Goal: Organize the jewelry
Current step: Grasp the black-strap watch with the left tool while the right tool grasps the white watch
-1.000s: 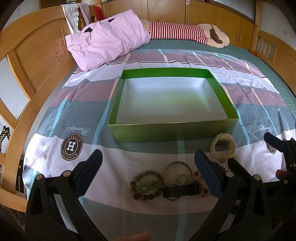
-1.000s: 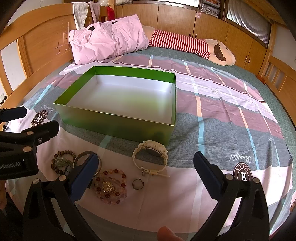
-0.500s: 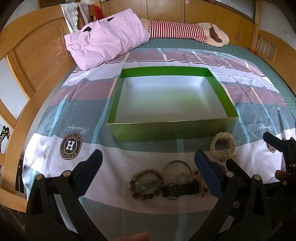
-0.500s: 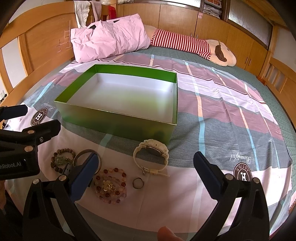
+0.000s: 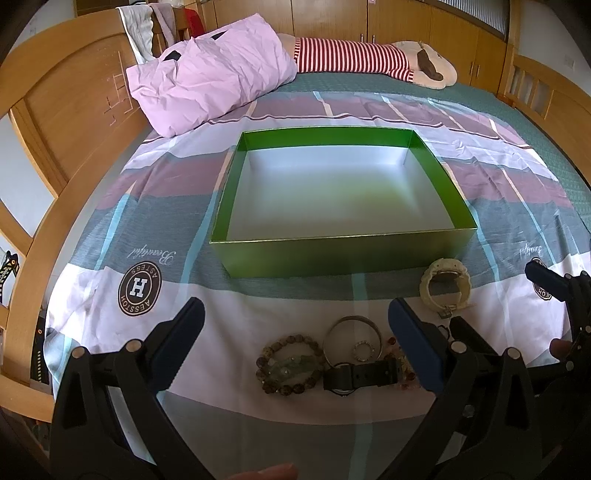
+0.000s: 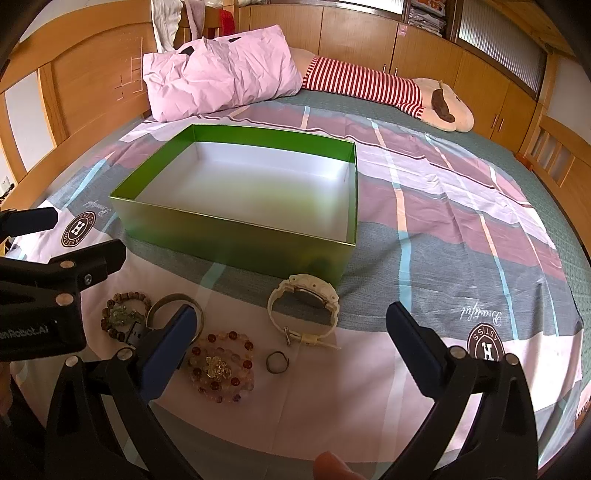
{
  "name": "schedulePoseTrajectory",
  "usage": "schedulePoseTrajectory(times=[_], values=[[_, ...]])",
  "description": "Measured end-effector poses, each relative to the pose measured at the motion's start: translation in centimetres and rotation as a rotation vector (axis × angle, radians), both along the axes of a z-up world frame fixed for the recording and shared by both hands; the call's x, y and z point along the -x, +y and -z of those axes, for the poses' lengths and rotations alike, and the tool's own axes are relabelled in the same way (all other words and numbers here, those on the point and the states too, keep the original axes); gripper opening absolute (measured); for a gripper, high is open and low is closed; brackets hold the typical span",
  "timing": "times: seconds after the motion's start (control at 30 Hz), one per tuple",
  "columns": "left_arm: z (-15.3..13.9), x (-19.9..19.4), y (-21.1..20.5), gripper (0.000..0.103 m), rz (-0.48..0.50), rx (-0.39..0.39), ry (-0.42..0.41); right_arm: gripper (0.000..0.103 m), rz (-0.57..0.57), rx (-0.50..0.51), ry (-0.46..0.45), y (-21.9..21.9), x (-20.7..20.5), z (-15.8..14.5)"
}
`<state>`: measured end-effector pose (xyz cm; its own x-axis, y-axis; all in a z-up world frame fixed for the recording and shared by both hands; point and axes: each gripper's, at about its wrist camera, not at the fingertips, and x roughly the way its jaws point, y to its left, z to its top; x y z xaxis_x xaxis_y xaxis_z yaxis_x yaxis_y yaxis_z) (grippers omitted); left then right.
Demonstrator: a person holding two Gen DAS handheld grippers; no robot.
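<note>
A striped bedsheet point(image 5: 147, 206) in mauve, grey-green and white covers the bed and carries round "H" logos point(image 5: 140, 288). A crumpled pink pillow point(image 5: 210, 79) lies at the head end against the wooden headboard point(image 5: 70, 92). Beside it rests a plush toy point(image 6: 373, 85) in red-and-white stripes. Clothing point(image 6: 166, 18) hangs over the headboard top. Wooden cabinets point(image 6: 369, 27) line the far wall. A wooden footboard point(image 5: 535, 88) stands at the right edge.

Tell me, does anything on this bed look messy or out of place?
Only the jewelry: the black watch lies across the metal bangle beside the bead bracelet, all outside the empty green box.
</note>
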<state>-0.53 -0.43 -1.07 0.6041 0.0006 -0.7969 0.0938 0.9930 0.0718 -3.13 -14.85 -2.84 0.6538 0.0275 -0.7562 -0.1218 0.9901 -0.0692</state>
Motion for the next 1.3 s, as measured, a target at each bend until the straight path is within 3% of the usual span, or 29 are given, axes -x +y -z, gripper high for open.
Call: schedulePoseTrajectory(times=[0.13,0.27,0.4,0.5,0.6,0.67,0.77,0.83,0.93,1.03,1.1,1.13,1.17,1.3], values=[[0.2,0.3,-0.1,0.101,0.007,-0.008,0.010,0.102,0.005,0.021,0.004,0.0,-0.1,0.2],[0.3,-0.3,1.6,0.101,-0.008,0.001,0.051,0.102,0.103,0.201,0.064,-1.6,-1.6,1.4],[0.8,-2.0,4.0,0.101,-0.014,0.145,0.159,0.101,0.185,0.101,0.162,-5.0,-2.4,2.8],[1.5,-1.9,4.3,0.097,0.047,0.279,0.244,0.077,0.158,0.018,0.211,-5.2,-2.5,3.7],[2.1,-1.5,3.2,0.084,0.110,0.310,0.289,0.058,0.126,-0.027,0.224,-4.5,-2.8,4.2],[2.8,-1.1,1.5,0.076,0.158,0.309,0.326,0.057,0.118,-0.052,0.228,-4.3,-3.9,4.4],[3.5,-0.6,0.3,0.076,0.209,0.350,0.377,0.056,0.116,0.039,0.222,-3.7,-5.7,4.7],[3.6,-0.4,-0.3,0.078,0.238,0.361,0.397,0.037,0.108,0.056,0.247,-3.5,-6.2,5.3],[4.4,-0.2,-1.3,0.084,0.257,0.348,0.419,0.010,0.101,-0.032,0.304,-4.4,-6.3,6.3],[5.7,-0.6,-2.2,0.084,0.251,0.314,0.437,0.007,0.097,-0.043,0.294,-4.3,-6.0,5.9],[6.4,-0.9,-2.3,0.074,0.240,0.300,0.449,0.007,0.075,-0.043,0.270,-3.7,-5.5,5.1],[6.8,-1.2,-2.1,0.060,0.229,0.284,0.452,0.007,0.066,-0.046,0.264,-3.4,-5.1,4.9],[7.0,-1.3,-2.1,0.055,0.217,0.272,0.449,0.007,0.057,-0.048,0.259,-3.1,-4.8,4.7],[6.2,-1.9,-1.0,0.046,0.195,0.315,0.416,0.007,0.026,-0.035,0.259,-1.8,-3.7,4.9]])
